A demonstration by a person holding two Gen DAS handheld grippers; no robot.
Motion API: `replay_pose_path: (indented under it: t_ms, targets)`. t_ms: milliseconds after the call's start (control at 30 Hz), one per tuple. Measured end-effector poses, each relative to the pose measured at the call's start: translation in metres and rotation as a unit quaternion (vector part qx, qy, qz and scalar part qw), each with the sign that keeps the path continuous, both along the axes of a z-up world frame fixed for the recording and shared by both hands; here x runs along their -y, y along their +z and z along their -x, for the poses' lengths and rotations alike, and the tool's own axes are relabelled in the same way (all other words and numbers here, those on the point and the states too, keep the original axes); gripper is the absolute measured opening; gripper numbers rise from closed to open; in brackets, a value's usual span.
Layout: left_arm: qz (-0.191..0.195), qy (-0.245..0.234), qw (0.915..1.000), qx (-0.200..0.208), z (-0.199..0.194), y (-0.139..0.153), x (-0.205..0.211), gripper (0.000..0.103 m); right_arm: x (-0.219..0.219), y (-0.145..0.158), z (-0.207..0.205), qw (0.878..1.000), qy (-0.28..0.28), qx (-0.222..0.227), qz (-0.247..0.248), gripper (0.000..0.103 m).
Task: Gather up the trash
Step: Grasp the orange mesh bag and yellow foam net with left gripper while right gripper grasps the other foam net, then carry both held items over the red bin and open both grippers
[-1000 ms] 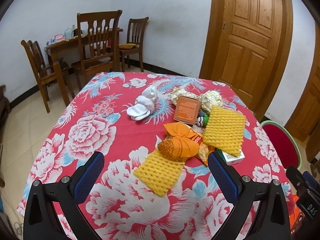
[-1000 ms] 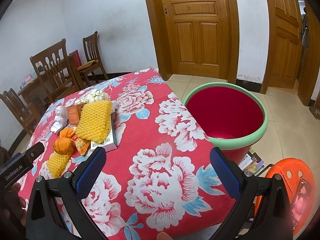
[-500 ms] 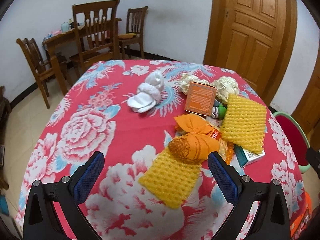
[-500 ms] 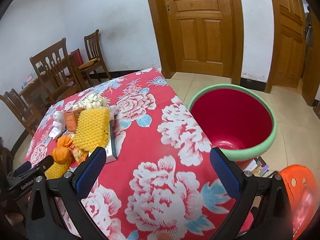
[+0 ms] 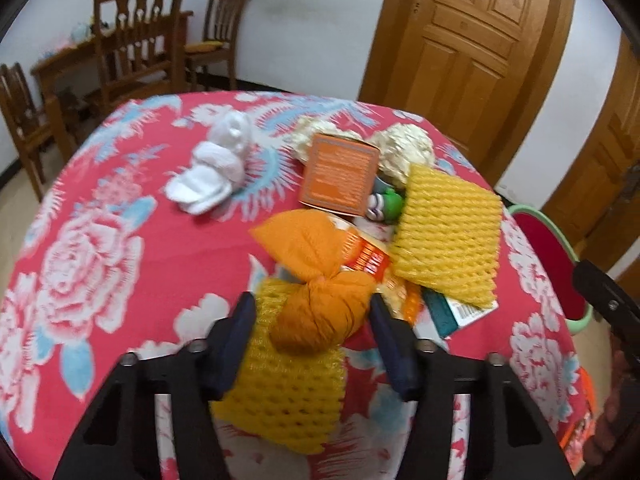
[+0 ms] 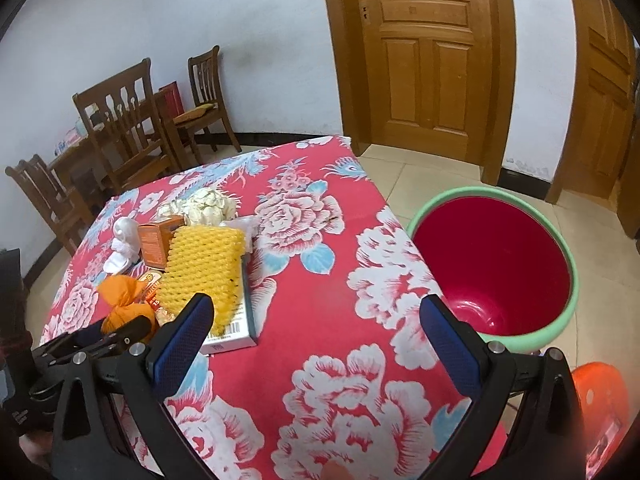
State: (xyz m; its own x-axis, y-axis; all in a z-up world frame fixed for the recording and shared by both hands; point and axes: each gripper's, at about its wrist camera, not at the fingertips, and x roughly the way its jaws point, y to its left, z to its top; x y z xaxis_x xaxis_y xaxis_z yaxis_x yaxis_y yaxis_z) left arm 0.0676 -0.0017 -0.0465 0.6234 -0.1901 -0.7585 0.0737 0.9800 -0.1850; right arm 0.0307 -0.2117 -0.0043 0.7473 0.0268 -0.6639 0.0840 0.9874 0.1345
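Closest to me, my left gripper (image 5: 312, 320) has just been closing its jaws, and the blue pads now sit against both sides of a knotted orange mesh net bag (image 5: 320, 316) and the flat yellow foam fruit net (image 5: 280, 392) lying under it, so I read it as clamped on that bundle. Both rest on the red floral tablecloth (image 5: 120, 248). My right gripper (image 6: 316, 328) hangs over a bare stretch of the cloth with its jaws spread wide and nothing between them. Just beyond the orange bag lies a crumpled orange snack wrapper (image 5: 366, 258), and to its right a second yellow foam net (image 5: 448, 240) lies on a white and teal cardboard box (image 6: 234, 330). Further back stands an orange cardboard carton (image 5: 340, 174), with a small green and white object (image 5: 386, 202) tucked beside it; I cannot tell what that is. A white foam net (image 5: 212, 172) lies apart to the left, and two cream crumpled foam nets (image 5: 406, 150) sit behind the carton. Off the table's right edge stands a red plastic bucket with a green rim (image 6: 492, 264), on the tiled floor. Wooden chairs (image 5: 138, 48) and doors (image 6: 424, 52) line the far wall.
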Motion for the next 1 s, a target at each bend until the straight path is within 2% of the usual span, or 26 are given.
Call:
replay_pose_path:
  t_ms: [67,133,400,500,567,600,667,767,800,833,867,1000]
  targets:
    - [0.01,-0.003,0.9999,0.003,0.0,0.0,0.0,0.036,-0.005,0.0,-0.005,1.0,0.011,-0.002,-0.001,0.1]
    - [0.022,-0.006,0.9997,0.008,0.002,0.004,-0.003,0.033,-0.011,-0.001,-0.011,1.0,0.021,-0.006,-0.001,0.094]
    - [0.027,0.003,0.999,0.036,0.01,0.027,-0.017,0.031,-0.04,-0.013,-0.037,0.998,0.064,-0.028,-0.009,0.089]
    - [0.026,0.008,0.9989,0.039,0.01,0.029,-0.022,0.031,-0.046,-0.02,-0.047,0.996,0.078,-0.041,-0.018,0.081]
    - [0.026,0.011,0.9988,0.04,0.009,0.029,-0.024,0.031,-0.05,-0.026,-0.054,0.994,0.088,-0.054,-0.032,0.069]
    - [0.027,0.012,0.9988,0.039,0.008,0.03,-0.025,0.031,-0.051,-0.029,-0.056,0.993,0.092,-0.06,-0.038,0.067]
    - [0.027,0.015,0.9988,0.038,0.008,0.029,-0.026,0.031,-0.052,-0.034,-0.059,0.992,0.097,-0.069,-0.052,0.05]
    - [0.029,0.017,0.9988,0.035,0.009,0.029,-0.026,0.031,-0.051,-0.035,-0.057,0.991,0.1,-0.068,-0.063,0.032]
    - [0.028,0.017,0.9988,0.035,0.009,0.029,-0.025,0.031,-0.05,-0.033,-0.055,0.991,0.1,-0.063,-0.062,0.02]
    - [0.028,0.016,0.9989,0.035,0.008,0.03,-0.025,0.031,-0.05,-0.031,-0.053,0.991,0.099,-0.06,-0.061,0.015]
    - [0.027,0.015,0.9988,0.036,0.009,0.031,-0.023,0.031,-0.049,-0.029,-0.051,0.991,0.1,-0.056,-0.063,0.011]
    - [0.026,0.009,0.9987,0.043,0.011,0.038,-0.018,0.031,-0.044,-0.015,-0.041,0.992,0.107,-0.035,-0.064,0.007]
